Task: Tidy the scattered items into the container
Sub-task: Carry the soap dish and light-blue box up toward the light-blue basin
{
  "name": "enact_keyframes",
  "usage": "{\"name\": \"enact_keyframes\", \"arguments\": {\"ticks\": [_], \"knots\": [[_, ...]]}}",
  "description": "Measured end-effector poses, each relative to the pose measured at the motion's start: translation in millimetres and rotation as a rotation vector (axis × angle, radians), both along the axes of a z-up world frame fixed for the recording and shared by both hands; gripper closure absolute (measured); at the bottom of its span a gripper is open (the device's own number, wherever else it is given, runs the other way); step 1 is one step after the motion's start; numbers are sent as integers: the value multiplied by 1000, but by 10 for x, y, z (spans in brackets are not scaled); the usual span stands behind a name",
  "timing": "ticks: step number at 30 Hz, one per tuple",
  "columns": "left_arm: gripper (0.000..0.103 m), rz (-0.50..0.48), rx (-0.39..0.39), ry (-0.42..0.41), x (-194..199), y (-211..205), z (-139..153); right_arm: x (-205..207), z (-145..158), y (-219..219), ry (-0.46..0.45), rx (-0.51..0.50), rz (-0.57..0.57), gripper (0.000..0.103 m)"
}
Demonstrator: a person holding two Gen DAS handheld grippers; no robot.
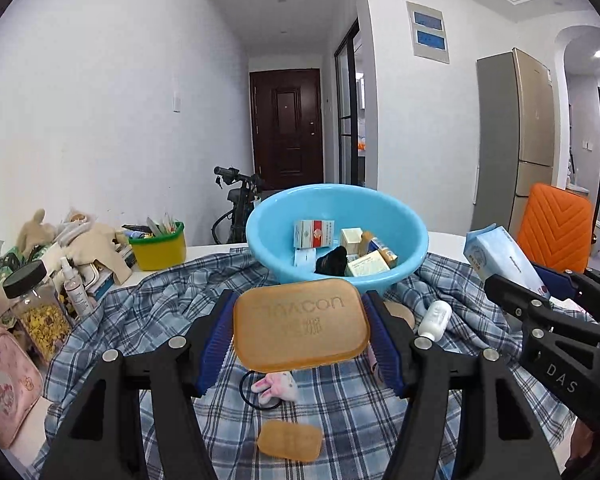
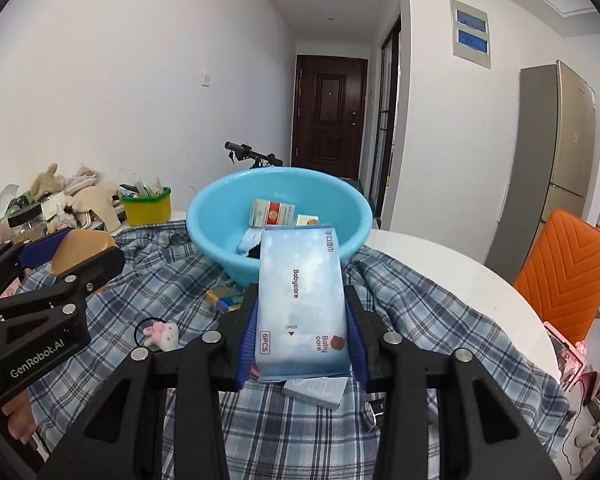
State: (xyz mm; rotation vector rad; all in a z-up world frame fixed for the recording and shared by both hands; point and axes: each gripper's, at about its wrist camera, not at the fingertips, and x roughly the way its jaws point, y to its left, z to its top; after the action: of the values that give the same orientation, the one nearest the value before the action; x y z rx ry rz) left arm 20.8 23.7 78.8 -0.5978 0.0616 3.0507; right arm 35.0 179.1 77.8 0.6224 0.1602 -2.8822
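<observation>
Plaid-clothed table [image 1: 340,412] below; your left tongs [image 1: 300,332] clamp flat tan soap-like block [image 1: 300,328], right tongs [image 2: 300,320] clamp blue wipes pack [image 2: 300,280], both lifted clear for drop into round blue plastic basin [image 1: 268,220] just ahead.

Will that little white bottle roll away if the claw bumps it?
Probably a little: the white bottle lies on its side and looks round. The wrinkly plaid cloth should stop it soon. It looks small, likely light.

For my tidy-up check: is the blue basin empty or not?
Not empty. The blue basin already holds several small boxes and a dark item.
</observation>
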Motion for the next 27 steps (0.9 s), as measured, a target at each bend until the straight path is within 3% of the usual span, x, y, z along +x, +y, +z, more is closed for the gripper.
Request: {"name": "enact_keyframes", "arguments": {"ticks": [13,27], "knots": [[38,-45,10,-15,-234,70,63,-182,77,-11,10,-19,49,66],[38,-76,36,-5,-1092,40,382,-859,462,-19,95,-19,44,66]]}}
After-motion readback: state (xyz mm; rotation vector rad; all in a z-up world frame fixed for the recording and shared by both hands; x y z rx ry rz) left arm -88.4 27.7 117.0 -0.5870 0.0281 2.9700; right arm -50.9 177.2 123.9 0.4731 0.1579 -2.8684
